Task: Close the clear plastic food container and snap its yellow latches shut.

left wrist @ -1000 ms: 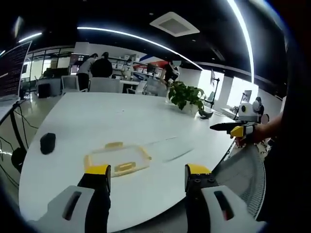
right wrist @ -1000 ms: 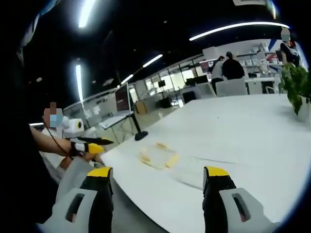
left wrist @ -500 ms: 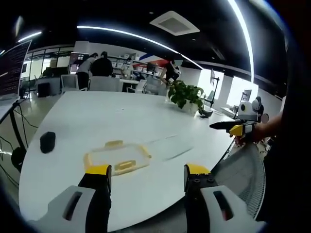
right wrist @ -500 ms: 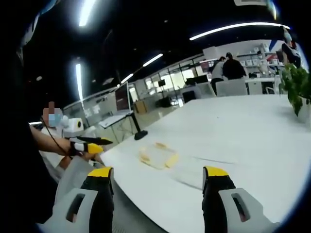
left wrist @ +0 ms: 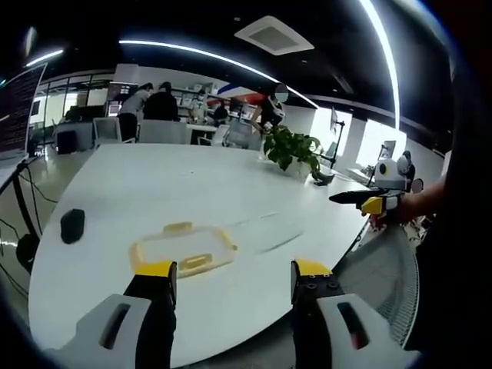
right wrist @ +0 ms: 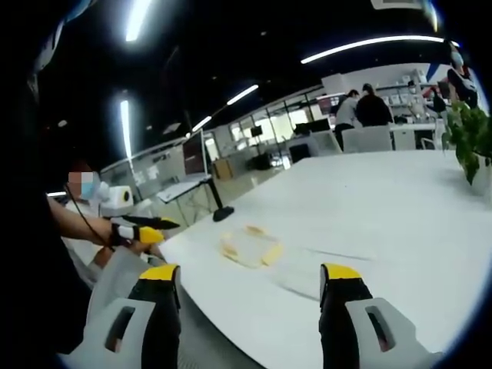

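Note:
A clear plastic container (left wrist: 184,250) with yellow latches lies flat on the white table (left wrist: 154,184), just beyond my left gripper (left wrist: 233,270). That gripper is open with nothing between its jaws. A faint clear outline (left wrist: 269,234) lies to the container's right. In the right gripper view the container (right wrist: 250,247) sits near the table's edge, well ahead of my open, unloaded right gripper (right wrist: 250,275). Each gripper shows from the side in the other's view, held off the table's edge: the right gripper (left wrist: 361,201) and the left gripper (right wrist: 142,228).
A black mouse-like object (left wrist: 71,224) lies left of the container. A potted plant (left wrist: 292,150) stands at the table's far side. A grey mesh chair back (left wrist: 380,277) is by the near edge. A monitor (right wrist: 192,157) and people at desks (left wrist: 150,104) are behind.
The grippers and the container keep their places. Only a person far at the back has shifted a little.

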The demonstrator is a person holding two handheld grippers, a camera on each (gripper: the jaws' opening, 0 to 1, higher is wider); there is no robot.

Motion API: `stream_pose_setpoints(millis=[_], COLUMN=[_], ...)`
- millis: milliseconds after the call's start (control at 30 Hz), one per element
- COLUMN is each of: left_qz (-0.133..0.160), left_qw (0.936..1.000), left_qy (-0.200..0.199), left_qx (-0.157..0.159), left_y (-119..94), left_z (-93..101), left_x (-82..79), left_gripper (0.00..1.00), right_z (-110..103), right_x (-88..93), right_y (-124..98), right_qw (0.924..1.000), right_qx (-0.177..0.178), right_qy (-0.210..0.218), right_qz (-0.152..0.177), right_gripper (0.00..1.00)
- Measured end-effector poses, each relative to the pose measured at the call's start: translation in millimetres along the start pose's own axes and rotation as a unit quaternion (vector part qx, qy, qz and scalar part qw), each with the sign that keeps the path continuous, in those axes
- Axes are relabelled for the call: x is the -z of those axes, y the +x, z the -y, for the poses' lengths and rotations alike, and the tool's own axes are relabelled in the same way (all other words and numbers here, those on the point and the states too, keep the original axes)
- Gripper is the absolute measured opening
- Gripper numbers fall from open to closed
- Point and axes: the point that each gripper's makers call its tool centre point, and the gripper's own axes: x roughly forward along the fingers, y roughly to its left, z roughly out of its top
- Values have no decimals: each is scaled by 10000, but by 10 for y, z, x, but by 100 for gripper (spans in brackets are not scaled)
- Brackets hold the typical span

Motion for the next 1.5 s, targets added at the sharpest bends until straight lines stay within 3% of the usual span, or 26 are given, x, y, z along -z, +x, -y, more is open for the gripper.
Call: stream_pose_setpoints(millis=[833, 1500], left_qz=[-193, -393], left_qw=[9995, 9977], left_qy=[200, 400], left_qx=[171, 390], left_y=[-5, 82], left_z=[45, -215], left_x=[-13, -84], left_gripper=[57, 56], right_z=[-63, -166], right_x=[-146, -348], right_y=[146, 484], right_qw=[9997, 9990], right_qx=[-215, -348], right_qy=[-144, -269], right_qz=[8, 41], right_gripper=[72, 72])
